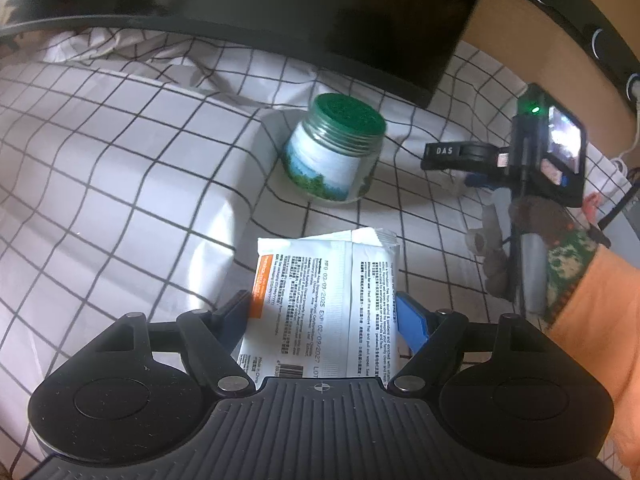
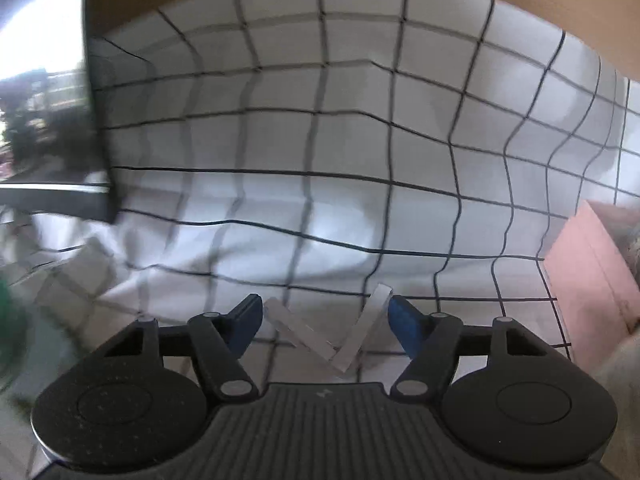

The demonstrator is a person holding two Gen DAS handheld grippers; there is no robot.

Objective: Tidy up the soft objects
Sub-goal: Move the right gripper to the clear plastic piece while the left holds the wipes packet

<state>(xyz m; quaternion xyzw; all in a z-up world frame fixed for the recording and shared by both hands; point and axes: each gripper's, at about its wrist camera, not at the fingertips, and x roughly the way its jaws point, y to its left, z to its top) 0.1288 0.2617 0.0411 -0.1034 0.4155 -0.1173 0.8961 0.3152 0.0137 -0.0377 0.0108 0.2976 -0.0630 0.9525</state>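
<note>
My left gripper (image 1: 324,312) is shut on a white wet-wipes packet (image 1: 324,300) with black print and an orange strip, held above the checked bedsheet (image 1: 120,168). A jar (image 1: 334,152) with a green lid and a white landscape label stands on the sheet beyond the packet. My right gripper (image 2: 324,320) is open above the sheet; a bent white strip (image 2: 340,332) lies between its blue fingers (image 2: 404,328). The right gripper also shows at the right of the left wrist view (image 1: 440,156), held by a hand.
A black monitor (image 1: 320,12) stands at the back and shows at the left of the right wrist view (image 2: 52,100). A pink box (image 2: 592,272) sits at the right edge. A wooden headboard (image 1: 532,36) is behind.
</note>
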